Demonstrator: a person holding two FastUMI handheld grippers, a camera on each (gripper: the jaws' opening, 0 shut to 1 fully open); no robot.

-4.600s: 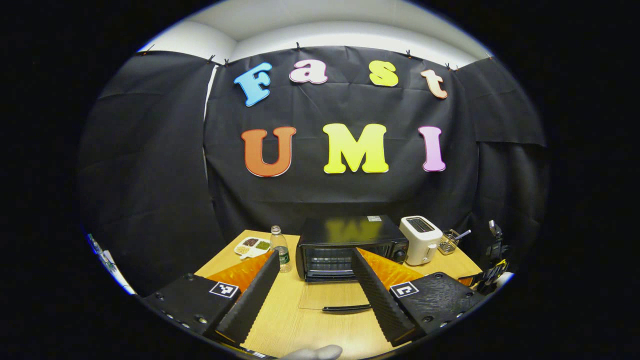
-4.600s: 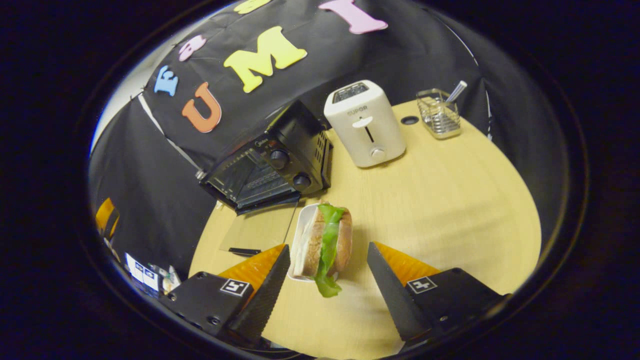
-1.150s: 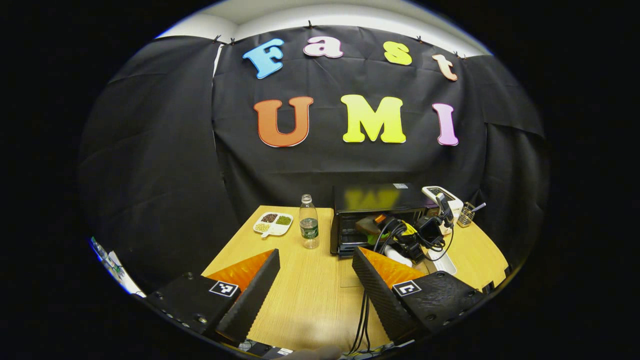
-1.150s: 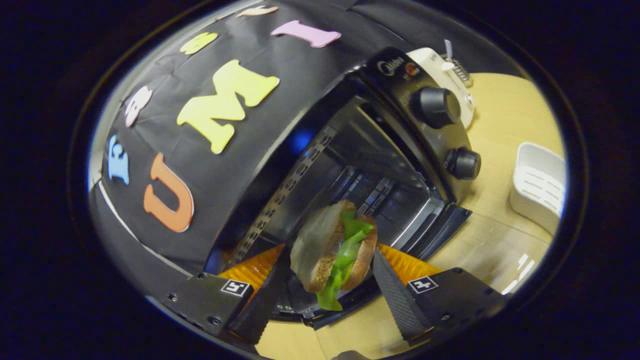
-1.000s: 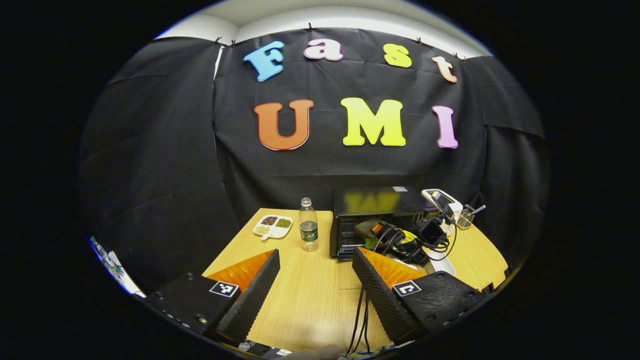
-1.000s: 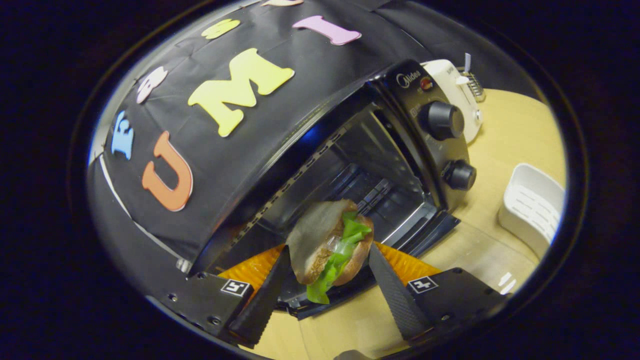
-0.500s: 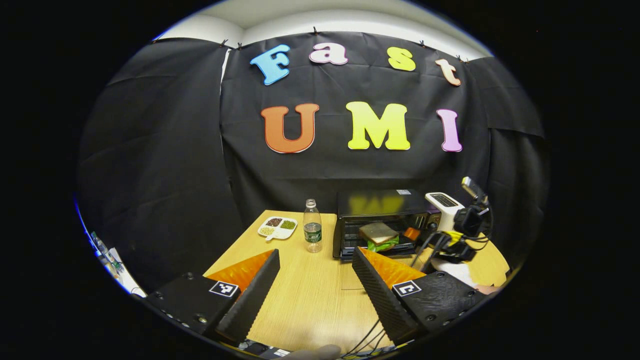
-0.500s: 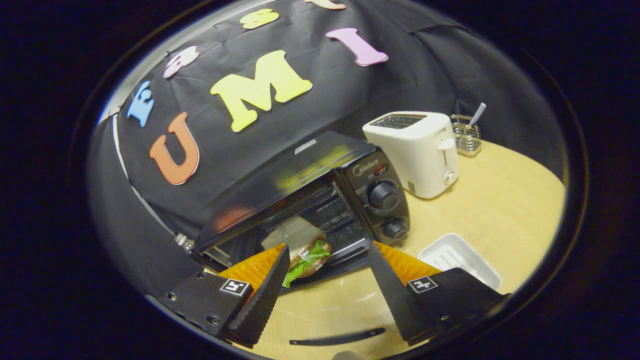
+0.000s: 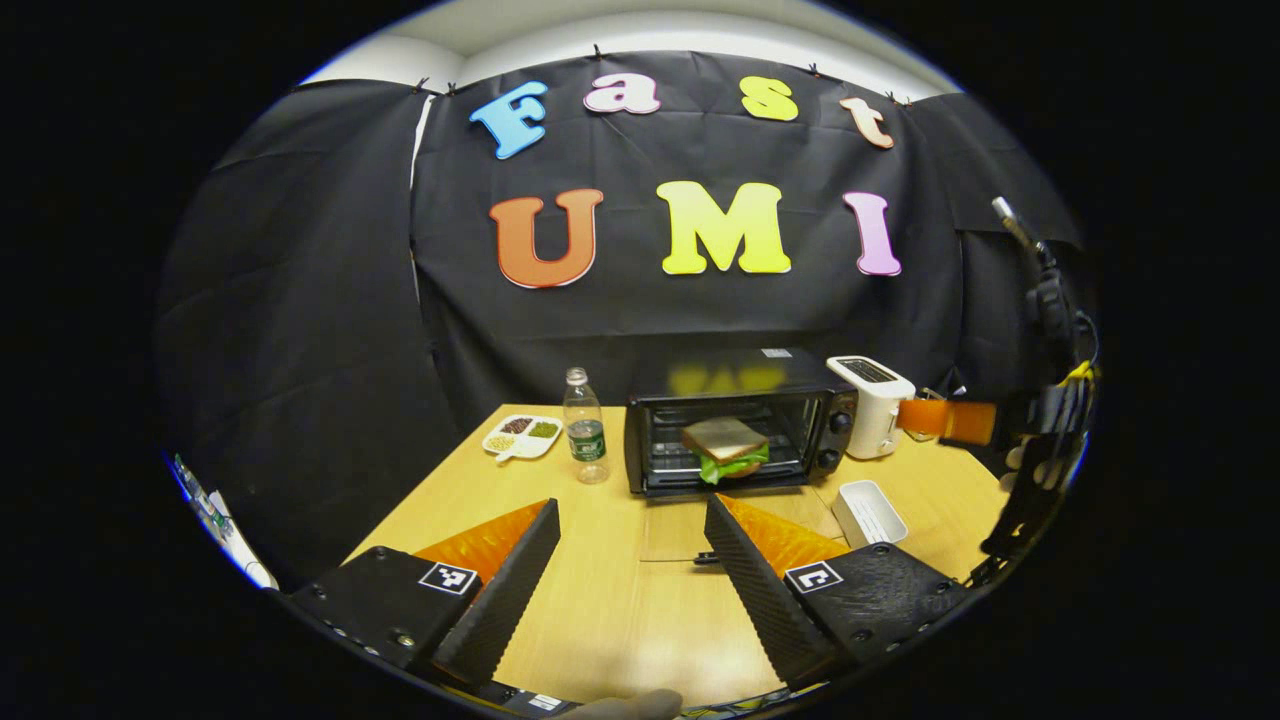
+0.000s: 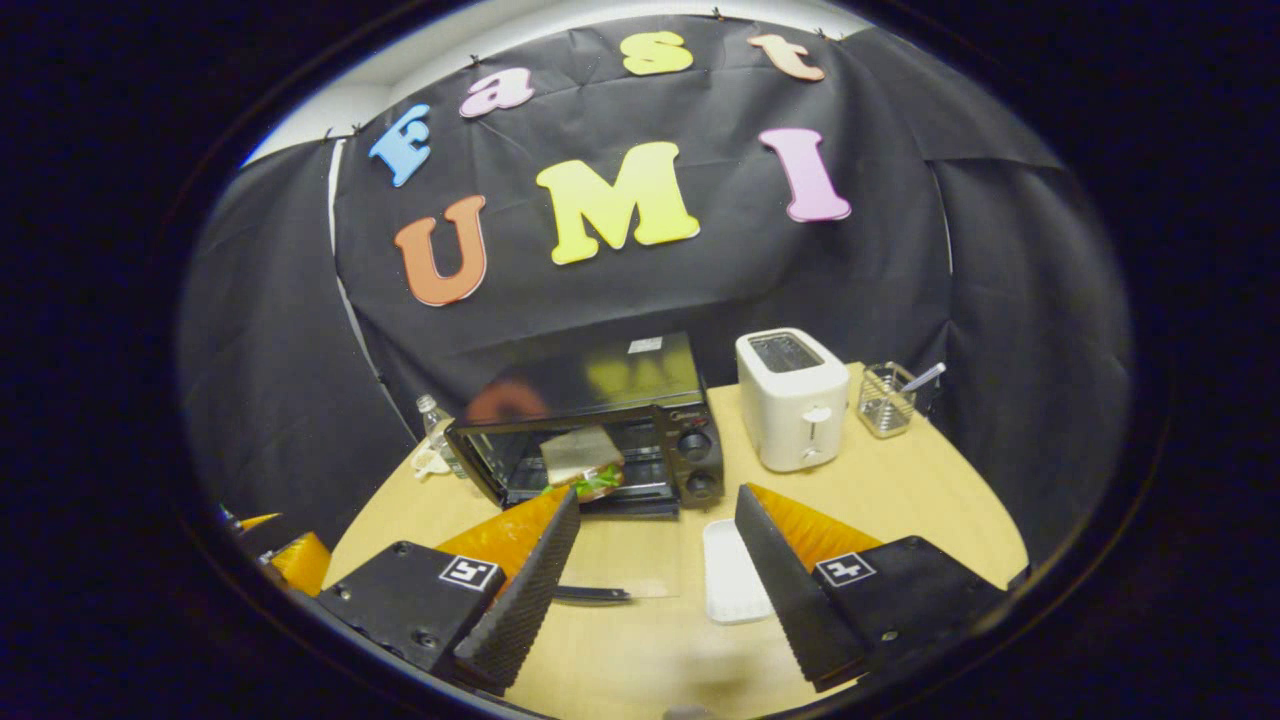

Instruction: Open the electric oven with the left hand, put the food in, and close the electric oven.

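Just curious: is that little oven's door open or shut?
Open. The oven door lies flat on the table, and the sandwich sits uncovered inside.

No wording can be read. The oven (image 10: 590, 385) bears a small front mark, perhaps a brand, too small to make out; the label on the bottle (image 9: 586, 440) is blurred.
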